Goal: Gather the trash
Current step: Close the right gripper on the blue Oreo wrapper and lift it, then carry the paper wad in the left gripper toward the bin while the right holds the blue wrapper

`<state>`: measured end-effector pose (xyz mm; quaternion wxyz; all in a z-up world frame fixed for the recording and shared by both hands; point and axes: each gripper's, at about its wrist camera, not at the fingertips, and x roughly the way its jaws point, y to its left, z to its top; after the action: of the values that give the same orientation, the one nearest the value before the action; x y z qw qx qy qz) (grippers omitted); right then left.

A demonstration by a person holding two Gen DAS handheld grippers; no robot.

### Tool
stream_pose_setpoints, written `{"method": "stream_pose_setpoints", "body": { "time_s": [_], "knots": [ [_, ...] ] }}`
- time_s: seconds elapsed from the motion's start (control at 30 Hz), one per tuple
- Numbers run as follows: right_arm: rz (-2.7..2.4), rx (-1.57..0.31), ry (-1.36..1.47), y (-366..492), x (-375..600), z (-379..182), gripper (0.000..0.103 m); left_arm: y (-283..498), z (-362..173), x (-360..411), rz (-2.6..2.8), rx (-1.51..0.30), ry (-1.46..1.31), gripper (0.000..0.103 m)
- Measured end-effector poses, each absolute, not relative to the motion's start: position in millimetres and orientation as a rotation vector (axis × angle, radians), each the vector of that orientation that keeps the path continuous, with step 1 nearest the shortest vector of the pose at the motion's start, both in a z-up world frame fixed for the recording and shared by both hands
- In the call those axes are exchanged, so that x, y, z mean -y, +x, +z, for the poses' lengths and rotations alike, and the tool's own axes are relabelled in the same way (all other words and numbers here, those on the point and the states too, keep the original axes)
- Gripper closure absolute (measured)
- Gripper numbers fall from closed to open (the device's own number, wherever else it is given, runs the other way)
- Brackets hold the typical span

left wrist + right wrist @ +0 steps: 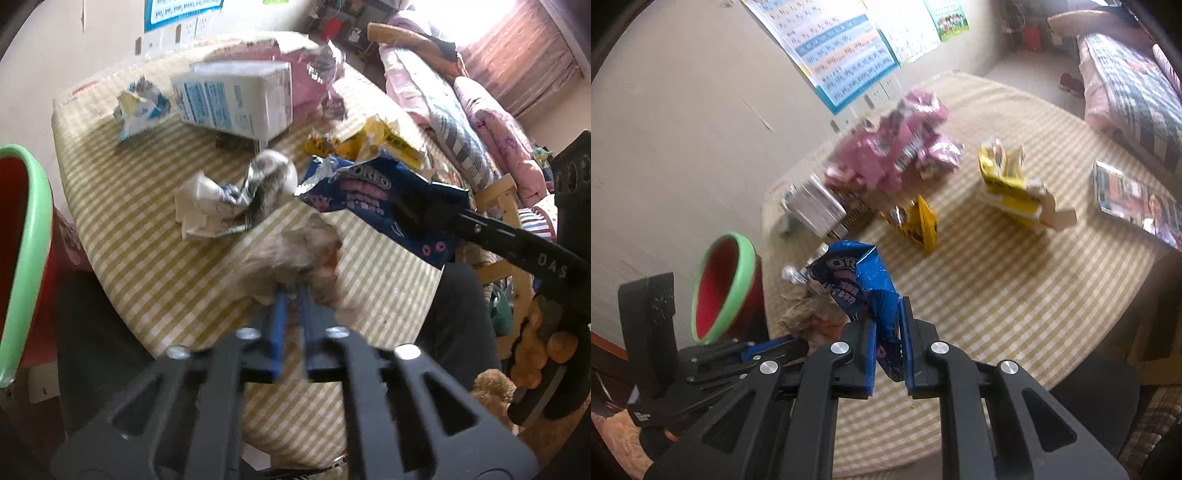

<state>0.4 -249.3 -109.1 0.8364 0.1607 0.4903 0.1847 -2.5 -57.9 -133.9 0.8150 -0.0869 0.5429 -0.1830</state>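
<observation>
Right wrist view, low middle: our right gripper [886, 332] has its jaws shut on the blue cookie wrapper [857, 284]. Our left gripper [291, 295] pinches a crumpled wad [291, 243]. Left, the bin [731, 288] waits. Farther up the surface [1015, 295], the milk carton [236, 99] and yellow box [1008, 184] are still left.

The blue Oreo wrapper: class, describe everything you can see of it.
The blue Oreo wrapper is a crinkled, glossy foil-like packet with white lettering and pink print, torn open with its silvery inside showing. The right gripper is shut on its lower end, and it hangs above the checked tablecloth, beside the crumpled wad in the left gripper.
</observation>
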Motion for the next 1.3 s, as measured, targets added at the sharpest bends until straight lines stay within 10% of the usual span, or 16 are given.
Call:
{"method": "stream_pose_setpoints", "body": {
  "time_s": [1.3],
  "knots": [
    [0.344, -0.821, 0.380, 9.7, 239.4, -51.7, 0.092, -8.2, -65.4, 26.5, -0.381, -0.892, -0.236, 0.103]
  ]
}}
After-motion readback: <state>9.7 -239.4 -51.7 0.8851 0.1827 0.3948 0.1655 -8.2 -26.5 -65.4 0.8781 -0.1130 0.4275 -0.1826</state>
